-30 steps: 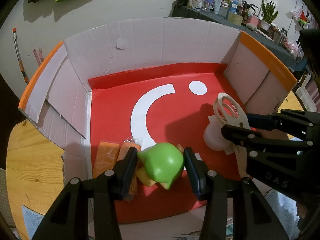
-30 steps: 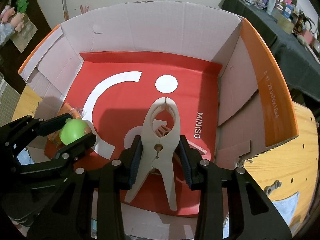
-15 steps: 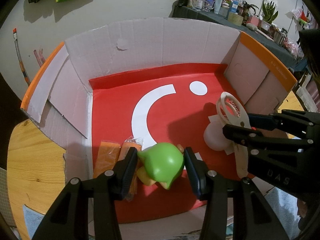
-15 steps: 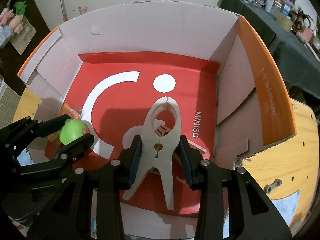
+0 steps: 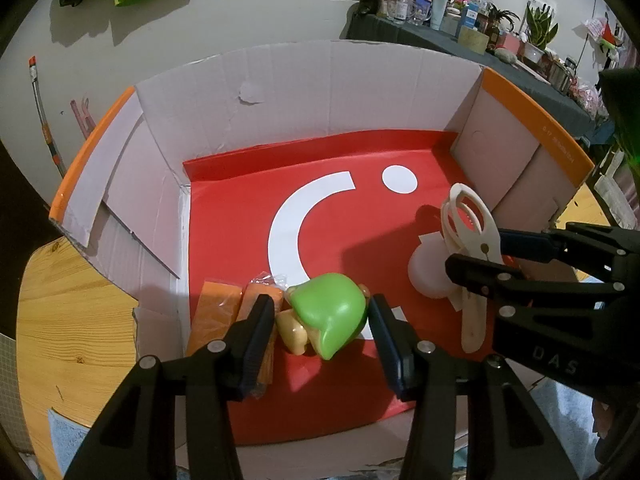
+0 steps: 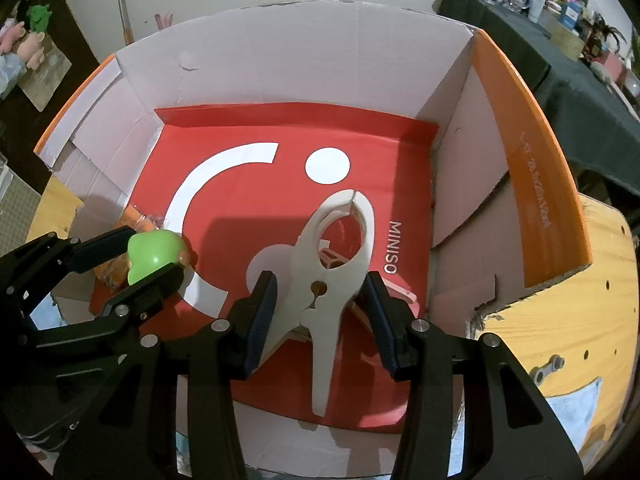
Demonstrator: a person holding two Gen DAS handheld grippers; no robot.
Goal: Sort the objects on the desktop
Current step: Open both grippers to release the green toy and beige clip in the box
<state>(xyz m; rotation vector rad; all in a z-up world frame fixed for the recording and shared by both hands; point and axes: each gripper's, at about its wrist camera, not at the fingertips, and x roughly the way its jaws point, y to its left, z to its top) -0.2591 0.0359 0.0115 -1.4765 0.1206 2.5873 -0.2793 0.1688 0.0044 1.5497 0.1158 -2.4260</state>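
My left gripper (image 5: 322, 322) points down into the box with the green toy (image 5: 330, 312) sitting between its fingers; the right pad looks to be on it, the left pad stands just off the yellowish underside, so I can't call it a firm hold. My right gripper (image 6: 320, 312) has just been opening its jaws, and the big cream plastic clip (image 6: 330, 280) stands between them with a visible gap on each side, handles splayed toward me, its ring-shaped jaws pointing away. Just left of the green toy lie orange packets (image 5: 216, 312) in crinkly clear wrap, touching the left finger. Under the clip I glimpse a white round piece (image 5: 428, 276) on the floor. All of it rests on a smooth red sheet (image 6: 248, 196) printed with a white arc, a dot and MINISO lettering. Around that rise the plain corrugated walls of the cardboard box (image 6: 320, 60), orange-edged flaps at either side, standing on a wooden table (image 5: 64, 304).
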